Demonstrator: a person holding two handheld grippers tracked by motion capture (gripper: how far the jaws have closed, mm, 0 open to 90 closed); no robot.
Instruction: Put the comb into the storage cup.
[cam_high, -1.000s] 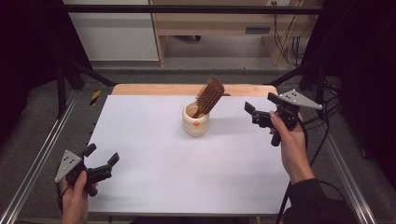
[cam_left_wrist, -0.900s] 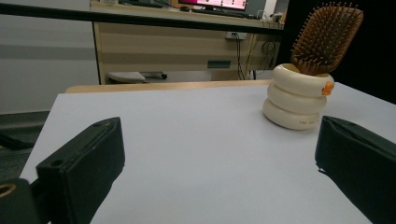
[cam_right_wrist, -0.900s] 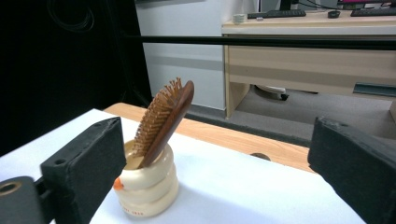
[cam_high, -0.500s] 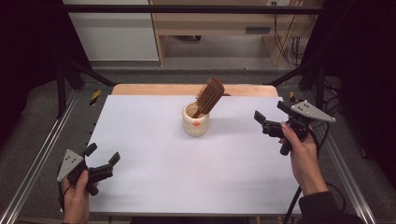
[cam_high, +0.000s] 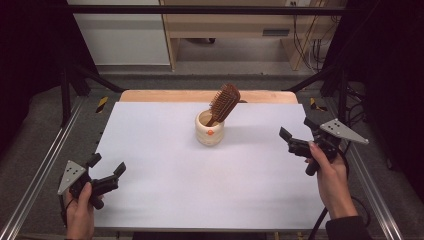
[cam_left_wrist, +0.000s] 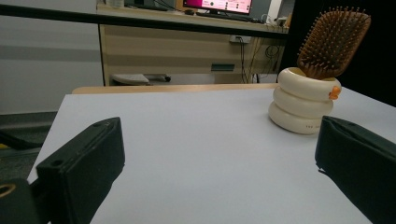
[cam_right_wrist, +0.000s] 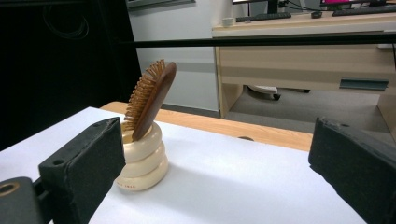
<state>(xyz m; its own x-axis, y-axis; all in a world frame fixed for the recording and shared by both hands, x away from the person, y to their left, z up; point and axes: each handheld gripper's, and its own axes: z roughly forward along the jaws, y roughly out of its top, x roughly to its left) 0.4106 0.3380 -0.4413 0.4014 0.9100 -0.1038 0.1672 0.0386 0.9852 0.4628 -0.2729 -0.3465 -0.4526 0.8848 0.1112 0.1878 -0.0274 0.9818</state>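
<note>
A cream ribbed holder (cam_high: 209, 129) stands on the white table top (cam_high: 210, 185), a little behind its middle. A brown wooden hairbrush (cam_high: 224, 103) leans in the holder with its bristled head up. My left gripper (cam_high: 106, 168) is open near the front left corner, held by a hand, nothing between its jaws. My right gripper (cam_high: 298, 131) is open at the right edge, level with the holder and well apart from it. The left gripper view has the holder (cam_left_wrist: 304, 101) and the hairbrush (cam_left_wrist: 332, 42) far ahead on the right. In the right gripper view the holder (cam_right_wrist: 142, 157) and hairbrush (cam_right_wrist: 152, 98) stand ahead on the left.
A wooden board edge (cam_high: 205, 96) runs along the back of the table. Metal frame rails (cam_high: 45, 165) flank both sides. Beyond the table stand a desk (cam_high: 240, 20) and cables (cam_high: 312, 47) on the floor.
My right gripper has drawn back toward the front right, away from the holder and hairbrush, and dropped lower. The left gripper has stayed in place.
</note>
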